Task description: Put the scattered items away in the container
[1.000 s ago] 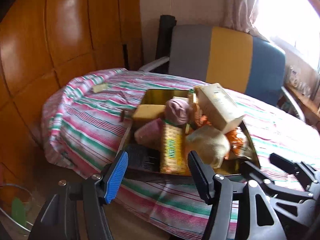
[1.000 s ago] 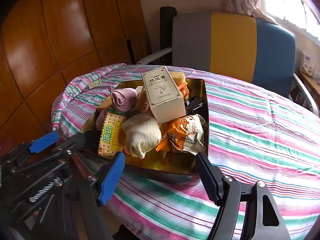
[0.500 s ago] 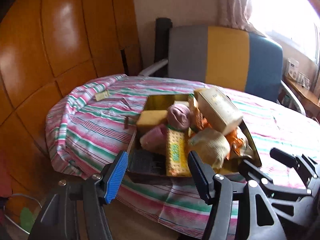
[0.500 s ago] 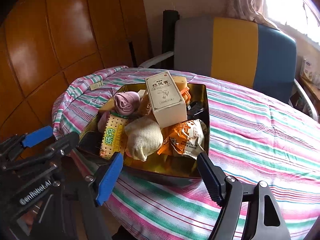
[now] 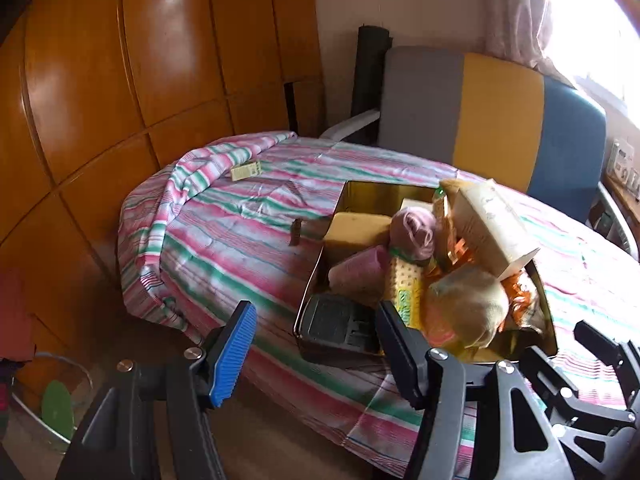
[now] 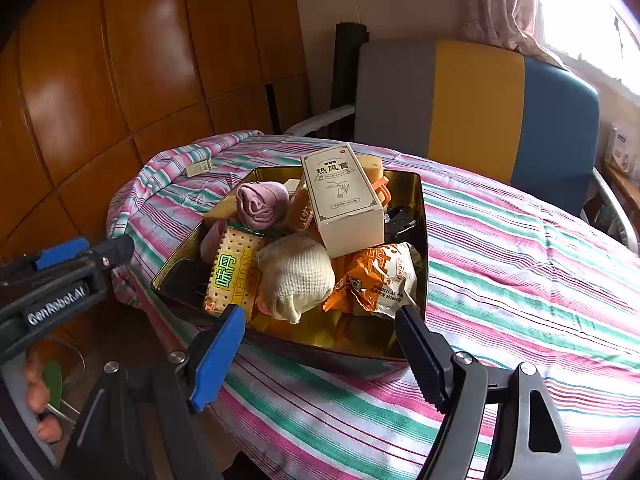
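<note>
Right now I am holding both claws back off the near edge of the table, each spread wide and gripping nothing: my left gripper (image 5: 316, 350) is hanging over the table's near left edge, and my right gripper (image 6: 320, 350) is hovering just short of the container's near wall. One gold tin container (image 6: 420, 208) is sitting on the striped tablecloth (image 6: 520, 264) close to the near edge, directly ahead of my right claw and ahead and to the right of my left one. It is brimming over; I am counting one cream carton (image 6: 342, 196) lying across the top of the heap, one mauve rolled sock (image 6: 260, 202), one cream rolled sock (image 6: 298, 276), one cracker packet (image 6: 234, 268), one orange snack bag (image 6: 380, 276) and one black object (image 5: 340, 326) in its near left corner, with more underneath that I cannot make out. Two things are lying outside it on the cloth: one small pale packet (image 5: 245, 171) near the far left edge, well apart from both claws, and one small dark item (image 5: 296, 233) just left of the container.
</note>
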Tool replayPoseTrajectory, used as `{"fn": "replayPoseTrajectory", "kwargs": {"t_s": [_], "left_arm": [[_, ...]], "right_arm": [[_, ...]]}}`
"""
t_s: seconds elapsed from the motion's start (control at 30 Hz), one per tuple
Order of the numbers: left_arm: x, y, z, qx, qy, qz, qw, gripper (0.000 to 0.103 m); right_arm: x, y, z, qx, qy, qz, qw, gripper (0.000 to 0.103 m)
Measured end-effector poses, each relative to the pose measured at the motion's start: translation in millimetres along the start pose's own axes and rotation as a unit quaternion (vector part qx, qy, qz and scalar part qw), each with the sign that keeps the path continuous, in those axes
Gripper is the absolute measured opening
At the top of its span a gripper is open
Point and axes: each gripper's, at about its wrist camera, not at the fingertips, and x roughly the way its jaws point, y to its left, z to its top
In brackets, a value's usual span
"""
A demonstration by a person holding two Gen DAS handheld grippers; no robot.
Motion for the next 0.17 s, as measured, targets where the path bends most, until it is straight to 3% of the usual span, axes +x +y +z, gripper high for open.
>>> {"fn": "replayPoseTrajectory", "kwargs": {"t_s": [0.17], "left_arm": [[1.2, -0.9, -4.8, -0.002, -0.015, 0.001, 0.9999, 0.055]], "right_arm": [[3.0, 1.8, -0.6, -0.004, 0.003, -0.003, 1.000, 0.079]]}}
